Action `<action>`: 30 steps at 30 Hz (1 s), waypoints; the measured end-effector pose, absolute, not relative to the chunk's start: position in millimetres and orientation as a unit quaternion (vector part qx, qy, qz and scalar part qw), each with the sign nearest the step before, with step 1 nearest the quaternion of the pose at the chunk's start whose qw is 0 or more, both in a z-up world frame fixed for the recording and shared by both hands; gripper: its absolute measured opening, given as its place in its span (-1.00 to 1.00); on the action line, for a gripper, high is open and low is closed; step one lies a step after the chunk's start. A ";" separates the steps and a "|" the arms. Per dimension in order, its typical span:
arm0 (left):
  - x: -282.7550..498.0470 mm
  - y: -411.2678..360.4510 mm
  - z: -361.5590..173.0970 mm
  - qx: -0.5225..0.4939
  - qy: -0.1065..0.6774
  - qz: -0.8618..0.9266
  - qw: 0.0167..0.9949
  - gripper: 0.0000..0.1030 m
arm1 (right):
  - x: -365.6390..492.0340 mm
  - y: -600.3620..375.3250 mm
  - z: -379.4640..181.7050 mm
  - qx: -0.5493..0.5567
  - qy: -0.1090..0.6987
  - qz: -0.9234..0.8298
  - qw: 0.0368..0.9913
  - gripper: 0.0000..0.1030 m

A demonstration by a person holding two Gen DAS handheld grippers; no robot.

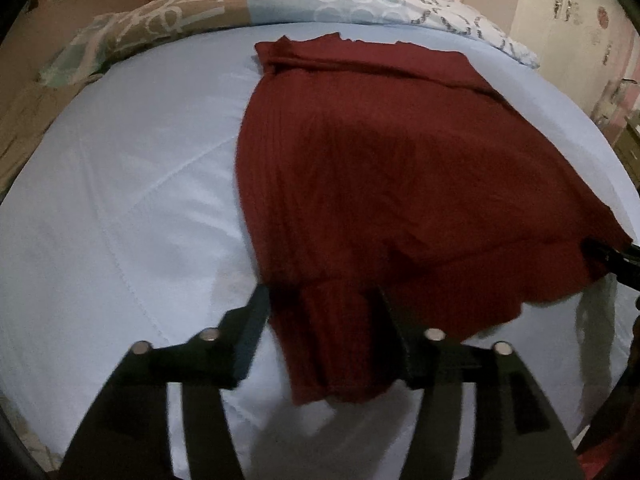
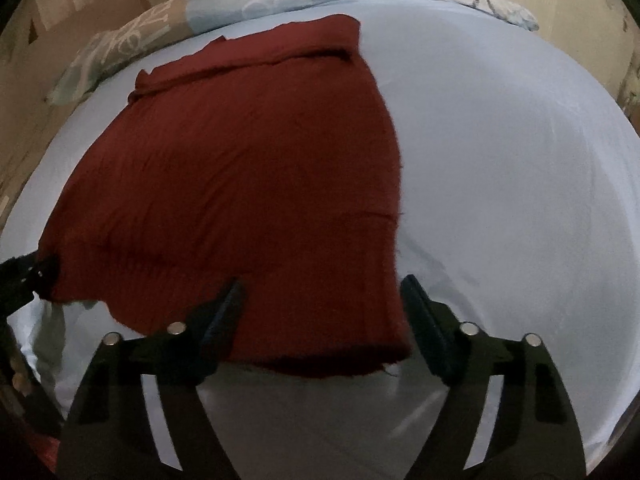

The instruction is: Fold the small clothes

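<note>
The dark red ribbed knit garment point(image 1: 360, 168) looks soft, light and limp, so in my judgement it will drape and sag from wherever it is lifted, and its stretchy knit may pull out of shape rather than slide stiffly; the best holds are its near corners along the hem, taken one in each claw so the edge stays taut. It lies spread flat on the pale blue quilted bed cover point(image 1: 120, 200), its far end with a rolled or folded band reaching toward the patterned pillows point(image 1: 280, 0) at the head of the bed. The fabric is a deep brick red with fine lengthwise ribs, and a narrower flap, possibly a sleeve though the blur makes that uncertain, hangs toward the viewer at the near left corner. The left claw point(image 1: 324, 300) stands parted with that flap between its fingers, the pads not visibly pressing on it. The right claw point(image 2: 320, 292) is likewise spread, straddling the near right corner of the garment without clamping it. Both claws are released, poised over the near hem corners.
</note>
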State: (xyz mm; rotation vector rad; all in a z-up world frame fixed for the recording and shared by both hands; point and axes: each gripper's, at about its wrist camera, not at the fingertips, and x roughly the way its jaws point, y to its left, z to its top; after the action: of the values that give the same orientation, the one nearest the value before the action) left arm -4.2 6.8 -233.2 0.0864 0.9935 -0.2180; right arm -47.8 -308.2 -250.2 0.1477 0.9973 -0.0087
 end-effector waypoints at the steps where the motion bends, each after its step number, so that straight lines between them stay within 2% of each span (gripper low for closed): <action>1: -2.6 8.5 -235.2 0.036 0.479 -0.101 0.871 0.33 | -46.7 -307.4 -251.1 0.068 0.480 -0.003 0.874 0.38; 3: 2.3 15.2 -240.4 0.008 0.492 -0.104 0.864 0.42 | -45.1 -304.8 -252.0 0.063 0.484 0.000 0.873 0.18; 6: 4.7 18.2 -242.7 -0.021 0.500 -0.116 0.858 0.55 | -42.9 -299.0 -252.3 0.042 0.490 0.000 0.871 0.09; 8: 2.8 10.1 -242.3 0.004 0.498 -0.114 0.860 0.53 | -40.6 -296.3 -252.7 0.033 0.494 -0.004 0.869 0.09; 9: 1.6 6.0 -242.1 0.016 0.496 -0.116 0.860 0.49 | -40.1 -296.3 -252.8 0.032 0.496 -0.006 0.868 0.09; 10: 0.2 3.8 -241.5 0.021 0.494 -0.121 0.861 0.29 | -39.6 -296.6 -252.8 0.032 0.497 -0.007 0.867 0.09; 11: -1.3 0.2 -240.3 0.028 0.491 -0.127 0.862 0.21 | -38.7 -296.5 -252.7 0.032 0.499 -0.007 0.866 0.08; 13: -3.2 -4.7 -239.0 0.037 0.489 -0.136 0.861 -0.10 | -37.8 -296.2 -252.0 0.028 0.501 -0.007 0.865 0.07; 14: -4.1 -7.3 -238.3 0.041 0.487 -0.139 0.861 -0.16 | -37.5 -295.3 -252.0 0.027 0.502 -0.006 0.864 -0.01; 16: -6.1 -9.4 -236.9 0.045 0.483 -0.144 0.862 -0.43 | -36.5 -292.6 -252.1 0.024 0.503 0.000 0.864 -0.22; 17: -6.7 -10.3 -235.7 0.045 0.482 -0.148 0.863 -0.47 | -37.6 -291.0 -252.0 0.022 0.503 0.003 0.864 -0.51; 18: -6.4 -10.1 -235.6 0.045 0.481 -0.148 0.863 -0.54 | -38.0 -287.1 -251.0 0.014 0.500 0.005 0.866 -0.64; 22: -4.8 -4.0 -232.3 0.027 0.480 -0.144 0.865 -0.63 | -42.8 -277.7 -246.7 -0.021 0.484 0.013 0.875 -0.71; 30: -18.0 9.7 -204.9 0.003 0.447 -0.139 0.884 -0.65 | -65.5 -297.0 -204.8 0.006 0.427 0.022 0.904 -0.72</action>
State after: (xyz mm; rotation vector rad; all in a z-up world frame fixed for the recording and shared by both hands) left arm -18.0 9.7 -204.9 0.0056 0.9301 -0.2886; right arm -65.5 -297.0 -204.8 0.0124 0.8829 0.0465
